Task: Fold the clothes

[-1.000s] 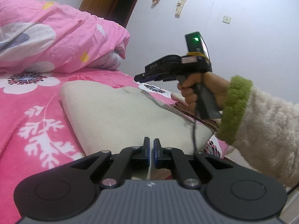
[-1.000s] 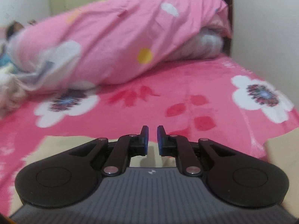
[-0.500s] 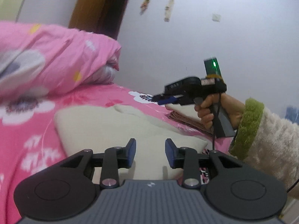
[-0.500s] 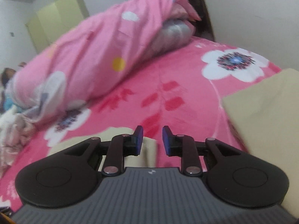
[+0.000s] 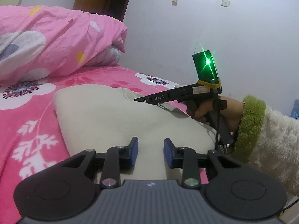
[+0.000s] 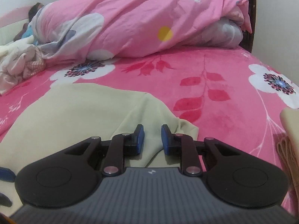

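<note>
Laid flat across the bed (image 6: 224,85), a cream garment (image 5: 119,119), its folded body filling the middle of the left wrist view and a loose flap bunching at the near edge in the right wrist view; behind it at 12 o'clock, well apart, a rolled pink quilt (image 6: 142,18). Probably between folds here, with fresh holds being sought. Best done by sinking each pair of tongs low onto a fold edge or corner rather than the flat middle, pinching through every layer at once, then lifting and carrying both sides over together so the crease lands straight and the layer beneath stays unruffled. Left tongs (image 5: 150,154) apart and closing, nothing pressed between the pads, only bare cloth showing through the gap; garment spread from 9 through 12 to 2 o'clock ahead of them. Right tongs (image 6: 152,140) likewise apart and closing, empty, poised just above a raised wrinkle of the flap (image 6: 155,112) that runs off toward 12 o'clock, its ragged edge at 2 o'clock. Seen from the left wrist at 2 o'clock, the right hand (image 5: 214,110) gripping the handle low over the garment's far side. Whether either pair touches the cloth, not clear.
</note>
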The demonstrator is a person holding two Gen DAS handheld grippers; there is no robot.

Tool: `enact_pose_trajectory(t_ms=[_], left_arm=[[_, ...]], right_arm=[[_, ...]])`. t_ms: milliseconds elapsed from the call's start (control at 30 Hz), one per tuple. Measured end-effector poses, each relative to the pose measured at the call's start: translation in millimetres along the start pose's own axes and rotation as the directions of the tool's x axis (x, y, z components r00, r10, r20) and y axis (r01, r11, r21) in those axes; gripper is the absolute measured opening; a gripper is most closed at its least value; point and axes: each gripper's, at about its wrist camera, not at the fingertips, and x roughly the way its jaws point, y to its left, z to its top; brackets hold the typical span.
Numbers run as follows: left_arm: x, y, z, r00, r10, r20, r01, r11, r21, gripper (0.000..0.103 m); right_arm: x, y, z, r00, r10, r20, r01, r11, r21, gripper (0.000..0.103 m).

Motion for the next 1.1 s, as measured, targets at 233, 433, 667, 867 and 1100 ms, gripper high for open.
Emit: enact_pose_trajectory(t_ms=[233,433,667,867,1100], left_arm=[[0,0,-2,1.000,0.000,0.003,0.000,1.000,-0.001,0.032],[0,0,-2,1.000,0.001,0.003,-0.001,1.000,0.006,0.032],[-2,-1,-3,1.000,-0.022,0.003,0.022,1.000,0.015,0.038],[0,-6,-2,1.000,0.003,-0.013,-0.002,0.999,0.034,0.038],[1,-13,-1,0.999,0.039,-0.024,-0.038,0.998,0.047,0.038]], right_arm=[[-16,0,27,0.999,-0.008,0.047,0.009,1.000,-0.014,0.019],[1,-29,15,0.999,-0.038,-0.020,0.039,0.997,0.062,0.019],[-122,-11,5,0.985,-0.045,0.166,0.037,0.998,0.051,0.020],[-105,17,-70,0.991,0.095,0.094,-0.101,0.993,0.058,0.022],[-134,21,-70,0.987,0.050,0.152,-0.078,0.979,0.190,0.024]])
